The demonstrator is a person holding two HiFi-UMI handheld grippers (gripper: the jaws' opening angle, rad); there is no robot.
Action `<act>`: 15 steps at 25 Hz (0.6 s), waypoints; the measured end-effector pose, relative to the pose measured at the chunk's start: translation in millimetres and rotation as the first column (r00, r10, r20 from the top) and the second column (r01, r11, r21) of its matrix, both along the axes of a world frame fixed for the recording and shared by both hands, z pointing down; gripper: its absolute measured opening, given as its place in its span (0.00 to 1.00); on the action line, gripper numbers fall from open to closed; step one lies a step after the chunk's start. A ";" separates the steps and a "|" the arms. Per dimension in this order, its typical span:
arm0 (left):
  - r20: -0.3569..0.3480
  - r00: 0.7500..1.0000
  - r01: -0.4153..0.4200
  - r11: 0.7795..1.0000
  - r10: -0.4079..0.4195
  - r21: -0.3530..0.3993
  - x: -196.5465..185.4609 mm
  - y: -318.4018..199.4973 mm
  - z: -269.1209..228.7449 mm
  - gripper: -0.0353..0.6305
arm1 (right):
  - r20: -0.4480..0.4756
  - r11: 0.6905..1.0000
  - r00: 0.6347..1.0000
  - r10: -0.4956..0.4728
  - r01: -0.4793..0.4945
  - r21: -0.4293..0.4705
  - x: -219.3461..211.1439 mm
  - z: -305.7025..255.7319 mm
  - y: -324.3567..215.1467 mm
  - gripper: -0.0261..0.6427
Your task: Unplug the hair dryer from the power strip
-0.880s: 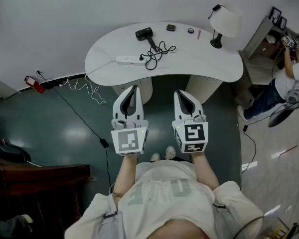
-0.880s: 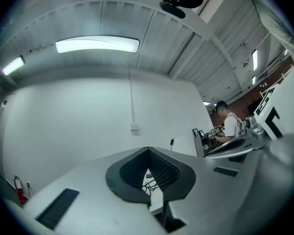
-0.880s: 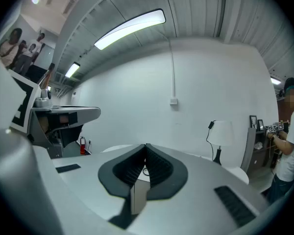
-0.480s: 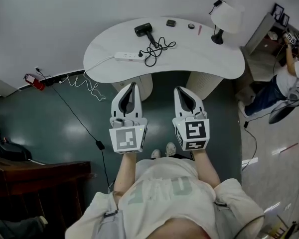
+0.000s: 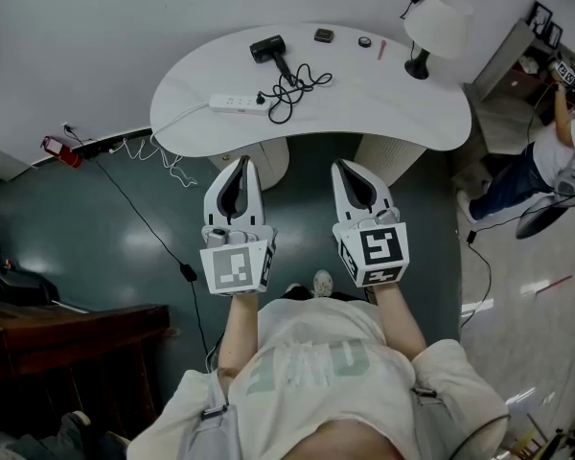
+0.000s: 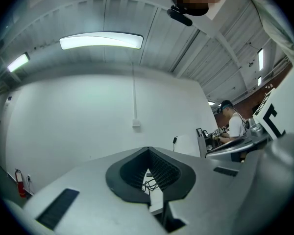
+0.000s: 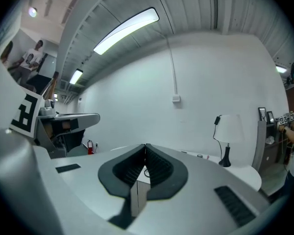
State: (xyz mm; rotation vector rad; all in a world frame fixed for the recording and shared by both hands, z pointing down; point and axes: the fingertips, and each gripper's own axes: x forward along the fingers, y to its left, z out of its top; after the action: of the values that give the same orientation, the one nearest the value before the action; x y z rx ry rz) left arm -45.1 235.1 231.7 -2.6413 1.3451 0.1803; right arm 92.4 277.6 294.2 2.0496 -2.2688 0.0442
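Observation:
A black hair dryer [image 5: 266, 49] lies at the back of the white curved table [image 5: 402, 103]. Its tangled black cord [image 5: 292, 86] runs to a plug [image 5: 261, 98] sitting in the right end of a white power strip [image 5: 236, 103]. Both grippers are held side by side over the floor, short of the table's front edge. My left gripper [image 5: 240, 161] is shut with nothing in it, and so is my right gripper [image 5: 343, 166]. In the left gripper view, a bit of the cord [image 6: 149, 182] shows past the closed left gripper [image 6: 148, 150]. The right gripper [image 7: 146, 146] points level at the table.
A white lamp [image 5: 437, 27] stands at the table's right end, with small dark items [image 5: 323, 35] and a pink pen [image 5: 381, 47] near the back. A white cable runs from the strip down to a red extinguisher [image 5: 57, 151]. A person [image 5: 565, 142] works at far right.
In the head view, both grippers have crept up the frame, and the table has shifted up and left. The jaws stay shut.

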 end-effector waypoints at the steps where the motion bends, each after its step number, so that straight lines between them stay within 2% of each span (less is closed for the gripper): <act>1: -0.001 1.000 0.005 1.000 -0.005 0.001 2.2 -0.4 1.6 0.07 | -0.005 1.000 1.000 -0.021 0.021 0.004 1.1 1.9 -0.5 0.07; 8: 0.002 0.999 0.051 0.999 -0.051 -0.006 1.8 -16.8 4.4 0.07 | 0.011 0.998 0.998 -0.056 0.056 -0.005 14.0 12.7 -18.3 0.07; 15: -0.005 0.999 0.049 0.999 -0.049 -0.004 9.2 -88.6 11.6 0.07 | 0.003 0.998 0.999 -0.046 0.046 -0.031 25.7 27.6 -81.7 0.07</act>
State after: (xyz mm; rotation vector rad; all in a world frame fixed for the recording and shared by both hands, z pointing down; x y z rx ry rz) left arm -36.0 146.6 243.4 -2.6099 1.4119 0.1786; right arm 118.2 195.9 321.7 1.9829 -2.3009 0.0788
